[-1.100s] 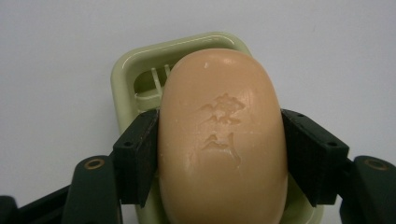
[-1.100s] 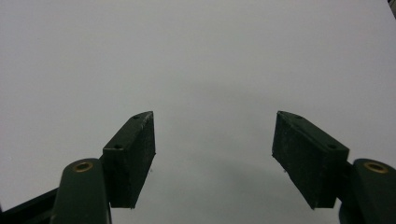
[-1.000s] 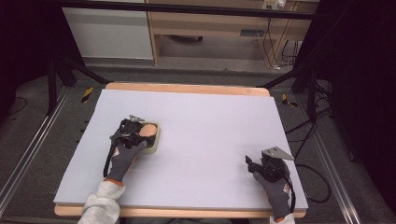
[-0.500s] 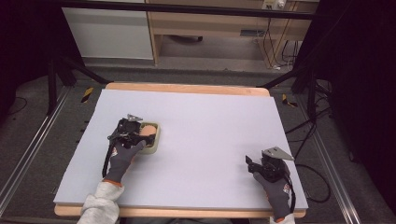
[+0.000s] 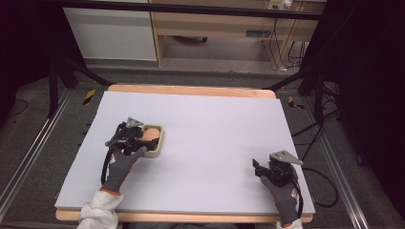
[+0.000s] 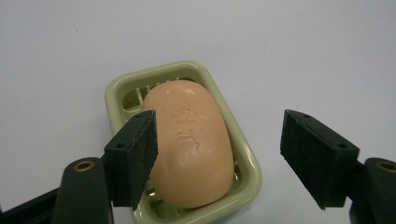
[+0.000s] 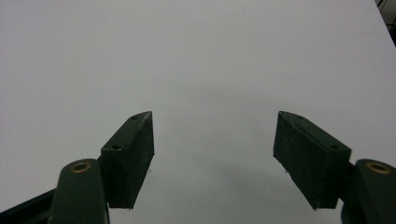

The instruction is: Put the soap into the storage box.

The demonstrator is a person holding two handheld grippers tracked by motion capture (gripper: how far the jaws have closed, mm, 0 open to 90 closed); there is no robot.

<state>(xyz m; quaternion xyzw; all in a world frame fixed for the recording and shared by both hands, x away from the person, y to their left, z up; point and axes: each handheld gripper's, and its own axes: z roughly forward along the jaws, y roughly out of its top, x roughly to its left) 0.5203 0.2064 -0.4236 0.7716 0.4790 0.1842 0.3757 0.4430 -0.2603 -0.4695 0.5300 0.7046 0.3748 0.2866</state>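
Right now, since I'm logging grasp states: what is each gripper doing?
Left gripper: open, jaws around the peach oval soap bar in its pale green plastic dish, holding nothing.
Right gripper: open, empty, over the pale lilac tabletop.

- The soap [image 6: 189, 144] carries a raised stamp on its top face, seen from the left gripper view; the marks are too soft and blurred to read as letters.
- Nothing else bears writing, numbers or a brand that I can make out.
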